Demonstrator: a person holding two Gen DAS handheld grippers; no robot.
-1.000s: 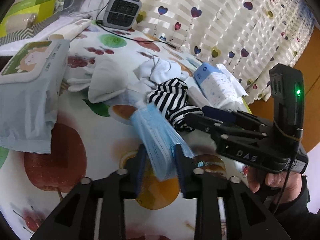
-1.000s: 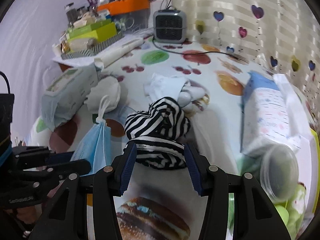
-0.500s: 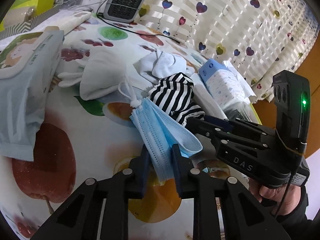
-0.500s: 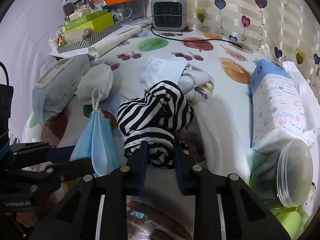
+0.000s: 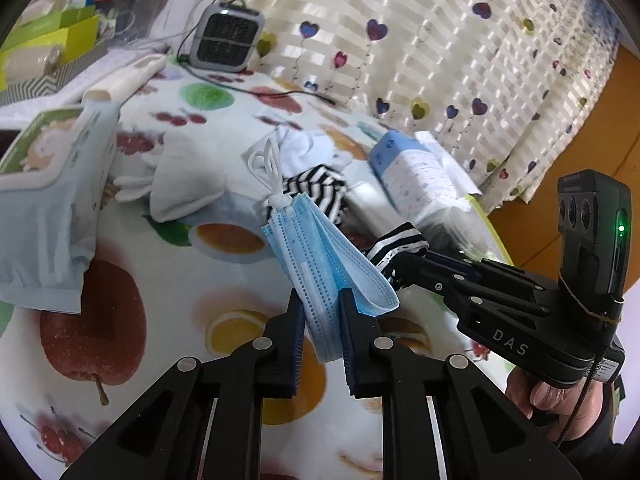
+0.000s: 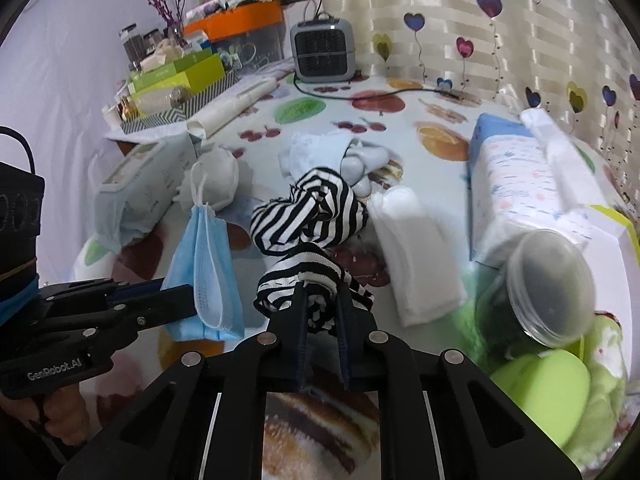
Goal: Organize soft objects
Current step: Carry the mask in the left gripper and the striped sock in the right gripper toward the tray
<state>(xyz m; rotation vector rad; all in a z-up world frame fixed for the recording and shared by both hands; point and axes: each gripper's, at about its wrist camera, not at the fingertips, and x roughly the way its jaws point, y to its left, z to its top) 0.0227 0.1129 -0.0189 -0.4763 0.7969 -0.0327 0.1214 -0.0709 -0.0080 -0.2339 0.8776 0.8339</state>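
Note:
My left gripper (image 5: 320,300) is shut on a folded stack of blue face masks (image 5: 320,256) and holds it above the fruit-print tablecloth (image 5: 224,276); the masks also show in the right wrist view (image 6: 204,264). My right gripper (image 6: 322,292) is shut on a black-and-white striped cloth (image 6: 312,216), whose hem is lifted while the rest trails on the table. The striped cloth shows in the left wrist view (image 5: 316,190) too. A white cloth bundle (image 6: 332,152), a white cap (image 6: 218,174) and a folded white towel (image 6: 416,252) lie around it.
A wet-wipes pack (image 5: 44,200) lies at the left. A blue tissue pack (image 6: 516,184) and a clear-lidded jar (image 6: 548,280) stand at the right with green items (image 6: 552,388). A small heater (image 6: 322,50) and boxes (image 6: 180,76) sit at the back by the curtain.
Both grippers closed, the left on the masks, the right on the striped cloth. Both have lifted: the masks hang clear of the table and the cloth's hem is raised.

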